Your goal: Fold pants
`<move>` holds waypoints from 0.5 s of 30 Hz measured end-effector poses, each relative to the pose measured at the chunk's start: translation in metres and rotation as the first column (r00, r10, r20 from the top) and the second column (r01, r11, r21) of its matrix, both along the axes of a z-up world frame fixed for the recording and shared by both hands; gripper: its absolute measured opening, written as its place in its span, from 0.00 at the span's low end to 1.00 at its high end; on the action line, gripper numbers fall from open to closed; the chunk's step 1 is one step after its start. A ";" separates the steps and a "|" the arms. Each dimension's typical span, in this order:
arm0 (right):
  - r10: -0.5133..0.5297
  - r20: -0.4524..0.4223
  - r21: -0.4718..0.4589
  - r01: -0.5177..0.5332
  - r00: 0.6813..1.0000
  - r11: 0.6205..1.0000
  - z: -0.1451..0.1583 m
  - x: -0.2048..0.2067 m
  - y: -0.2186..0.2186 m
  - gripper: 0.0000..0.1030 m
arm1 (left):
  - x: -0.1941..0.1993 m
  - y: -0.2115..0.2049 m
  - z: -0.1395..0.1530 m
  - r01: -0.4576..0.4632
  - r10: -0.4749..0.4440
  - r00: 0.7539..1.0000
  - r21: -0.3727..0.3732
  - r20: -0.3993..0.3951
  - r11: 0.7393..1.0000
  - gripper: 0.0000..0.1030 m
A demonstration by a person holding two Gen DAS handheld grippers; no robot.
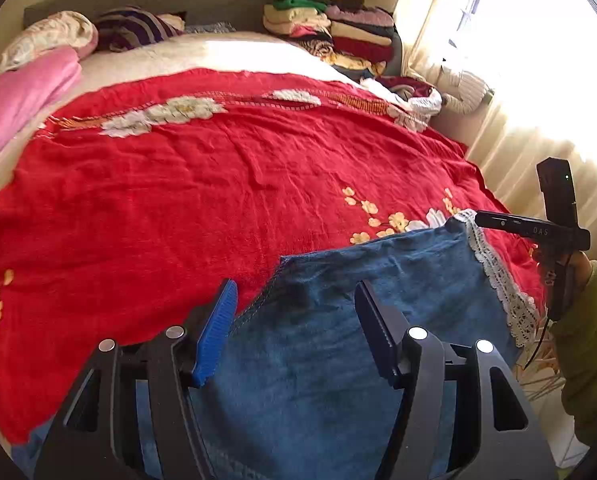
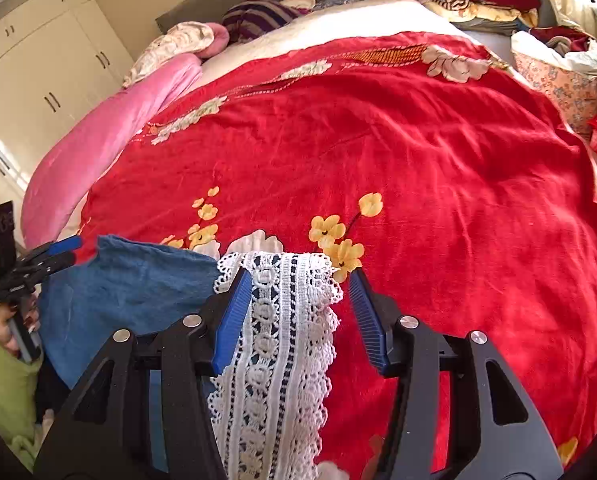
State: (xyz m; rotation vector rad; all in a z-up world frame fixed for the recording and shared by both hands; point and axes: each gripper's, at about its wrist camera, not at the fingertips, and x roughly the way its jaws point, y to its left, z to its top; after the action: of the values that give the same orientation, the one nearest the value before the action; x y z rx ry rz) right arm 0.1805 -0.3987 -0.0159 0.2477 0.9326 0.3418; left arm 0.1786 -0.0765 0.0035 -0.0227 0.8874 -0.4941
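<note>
Lying flat on the red blanket point(image 1: 218, 184) that covers the bed, the blue pants point(image 1: 338, 320) spread out just ahead of and beneath both tools, their white lace trim point(image 2: 282, 340) running along the edge on the right side. The left gripper point(image 1: 296, 324) hangs over the denim with its jaws standing apart; the cloth's stitched edge passes under the blue pad on its left finger, and neither pad presses on the fabric. The right gripper point(image 2: 300, 312) hangs over the lace band, which runs straight up between its two fingers, with jaws likewise apart and a gap showing beside the right pad; whether the left pad touches the lace I cannot tell. From the left tool, the other one appears off to the right at the lace corner, held by a hand in a green sleeve point(image 1: 590, 340). Beyond both tools, past the blanket, lie a pink quilt point(image 2: 98, 148) to the left and a stack of folded clothes point(image 1: 338, 32) at the far right by the curtain point(image 1: 530, 140).
</note>
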 end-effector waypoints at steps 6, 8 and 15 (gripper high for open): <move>0.031 -0.028 0.012 -0.030 0.999 0.999 -0.019 0.010 0.002 0.42 | 0.030 -0.006 -0.025 0.015 -0.016 0.998 -0.021 -0.065 1.000 0.75; 0.044 -0.031 0.006 -0.044 0.999 0.999 -0.025 0.010 0.006 0.42 | 0.036 -0.011 -0.033 0.018 -0.020 0.996 -0.019 -0.085 1.000 0.75; 0.111 0.060 -0.056 -0.107 0.992 0.993 -0.013 -0.008 0.019 0.13 | 0.027 -0.021 -0.038 0.028 -0.030 0.995 -0.030 -0.097 0.999 0.10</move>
State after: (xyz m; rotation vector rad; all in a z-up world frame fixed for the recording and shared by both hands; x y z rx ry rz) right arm 0.1725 -0.3801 -0.0284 0.1367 0.8938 0.4226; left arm 0.2054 -0.0979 -0.0344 -0.0600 0.9769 -0.5362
